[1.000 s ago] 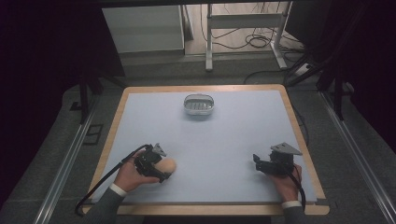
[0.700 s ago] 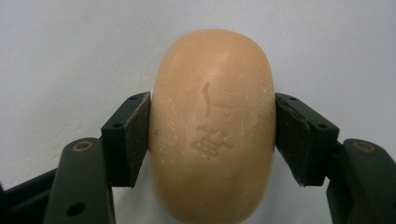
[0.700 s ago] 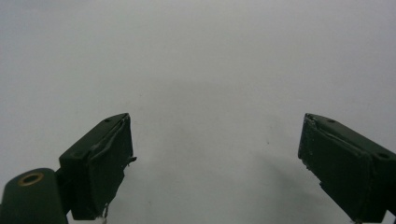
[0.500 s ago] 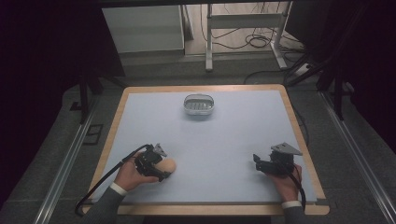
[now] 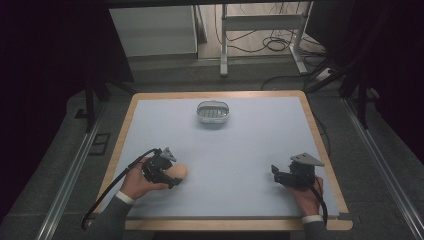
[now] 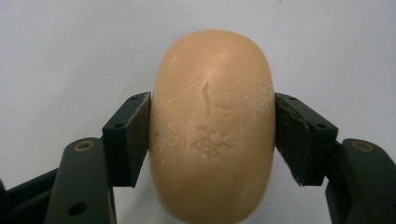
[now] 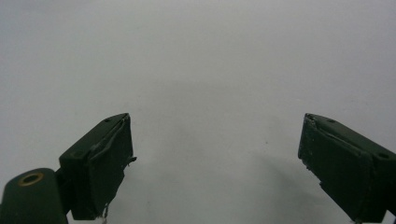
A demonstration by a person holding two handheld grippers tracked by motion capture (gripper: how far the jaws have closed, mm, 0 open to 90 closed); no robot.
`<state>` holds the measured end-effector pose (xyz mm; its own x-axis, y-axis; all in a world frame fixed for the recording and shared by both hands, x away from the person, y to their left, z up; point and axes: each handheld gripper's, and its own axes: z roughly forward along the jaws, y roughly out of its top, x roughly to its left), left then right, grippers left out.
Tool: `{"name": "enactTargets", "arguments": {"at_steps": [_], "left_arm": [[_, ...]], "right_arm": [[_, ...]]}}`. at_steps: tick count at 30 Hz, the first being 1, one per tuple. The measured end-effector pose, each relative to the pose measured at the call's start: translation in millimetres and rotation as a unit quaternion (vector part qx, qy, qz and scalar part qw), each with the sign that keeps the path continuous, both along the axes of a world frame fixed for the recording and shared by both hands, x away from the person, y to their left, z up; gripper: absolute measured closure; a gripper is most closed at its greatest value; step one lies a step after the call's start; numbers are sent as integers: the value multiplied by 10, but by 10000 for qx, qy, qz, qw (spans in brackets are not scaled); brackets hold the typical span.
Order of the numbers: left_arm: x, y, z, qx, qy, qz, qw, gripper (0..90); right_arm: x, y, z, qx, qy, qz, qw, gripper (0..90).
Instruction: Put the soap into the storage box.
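Soap [image 6: 212, 135] betw. L gripper [image 6: 212, 140] pads, clamped

Lab-type recording station. Wood-edged table [image 5: 131, 131] with pale blue top, frame centre; grey carpeted floor [image 5: 60, 150] around it; metal floor rails [image 5: 70, 175] left and right; loose cables [image 5: 270, 45] and white metal stand legs [image 5: 260, 22], top centre.

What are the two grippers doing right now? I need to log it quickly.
Left gripper: closed on the tan soap bar, pads pressing both its sides.
Right gripper: open, nothing between its jaws, over the bare table mat.
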<state>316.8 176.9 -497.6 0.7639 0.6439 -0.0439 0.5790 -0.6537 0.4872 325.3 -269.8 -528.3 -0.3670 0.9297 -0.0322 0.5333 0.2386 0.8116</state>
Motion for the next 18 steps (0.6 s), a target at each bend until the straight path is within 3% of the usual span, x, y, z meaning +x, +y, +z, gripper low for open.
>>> {"name": "enactTargets", "arguments": {"at_steps": [18], "left_arm": [[206,-46,222,-90,-153,-9,9998,328]], "right_arm": [[3,-7,1,26,18,-3,10000,102]]}}
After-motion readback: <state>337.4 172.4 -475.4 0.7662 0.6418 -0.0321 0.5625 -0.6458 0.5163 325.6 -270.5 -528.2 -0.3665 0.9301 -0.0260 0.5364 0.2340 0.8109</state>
